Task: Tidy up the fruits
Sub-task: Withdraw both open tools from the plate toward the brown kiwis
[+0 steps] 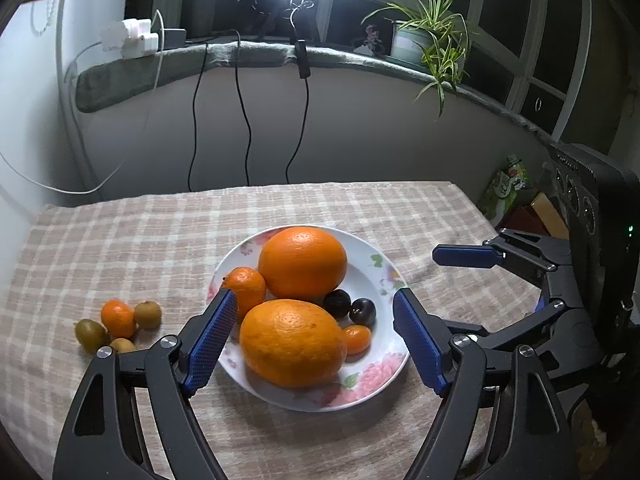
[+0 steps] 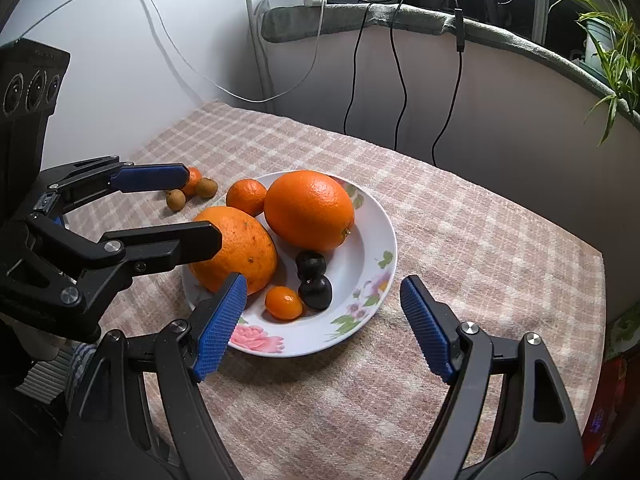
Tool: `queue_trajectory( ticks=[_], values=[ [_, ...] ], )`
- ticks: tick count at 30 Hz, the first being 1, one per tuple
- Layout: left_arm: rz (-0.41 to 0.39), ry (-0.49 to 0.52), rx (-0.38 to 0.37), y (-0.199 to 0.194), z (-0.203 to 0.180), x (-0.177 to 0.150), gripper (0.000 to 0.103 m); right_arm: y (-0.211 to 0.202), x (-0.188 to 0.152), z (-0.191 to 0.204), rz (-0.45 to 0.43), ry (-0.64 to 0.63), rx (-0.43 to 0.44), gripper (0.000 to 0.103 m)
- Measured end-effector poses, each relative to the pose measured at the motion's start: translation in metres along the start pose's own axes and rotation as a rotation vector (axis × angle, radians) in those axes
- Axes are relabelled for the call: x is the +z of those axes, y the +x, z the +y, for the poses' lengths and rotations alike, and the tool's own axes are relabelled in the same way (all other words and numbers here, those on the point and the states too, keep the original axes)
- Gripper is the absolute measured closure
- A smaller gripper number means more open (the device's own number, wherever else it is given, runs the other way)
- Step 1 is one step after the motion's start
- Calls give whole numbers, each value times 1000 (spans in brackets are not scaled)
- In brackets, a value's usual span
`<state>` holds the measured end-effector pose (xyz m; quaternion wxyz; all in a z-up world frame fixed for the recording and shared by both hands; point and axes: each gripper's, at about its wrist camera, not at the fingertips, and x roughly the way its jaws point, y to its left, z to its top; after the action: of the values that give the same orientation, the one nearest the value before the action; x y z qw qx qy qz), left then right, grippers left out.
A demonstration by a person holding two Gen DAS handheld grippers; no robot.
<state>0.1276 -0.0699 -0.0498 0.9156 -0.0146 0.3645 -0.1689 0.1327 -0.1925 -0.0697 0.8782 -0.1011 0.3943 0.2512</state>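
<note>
A white flowered plate sits mid-table on the checked cloth. It holds two big oranges, a mandarin, two dark plums and a small kumquat. Left of the plate, a loose mandarin and three small brown-green fruits lie on the cloth. My left gripper hangs open at the plate's near-left side, by the nearer orange, with no pad touching it. The right gripper stands open over the plate's near rim, holding nothing.
The grey wall rises just behind the table's far edge, with black cables hanging down it. On the sill above stand a potted plant and a white power strip. A green packet lies past the table's right edge.
</note>
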Motion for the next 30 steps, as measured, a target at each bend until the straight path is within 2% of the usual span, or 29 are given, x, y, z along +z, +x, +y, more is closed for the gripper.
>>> queue_trajectory(
  ticks=[14, 30],
  values=[
    [-17, 6, 16, -8, 4, 1, 23, -1, 6, 4, -8, -10, -2, 21],
    [-38, -26, 44, -19, 26, -2, 23, 4, 22, 20, -23, -35, 5, 21]
  ],
)
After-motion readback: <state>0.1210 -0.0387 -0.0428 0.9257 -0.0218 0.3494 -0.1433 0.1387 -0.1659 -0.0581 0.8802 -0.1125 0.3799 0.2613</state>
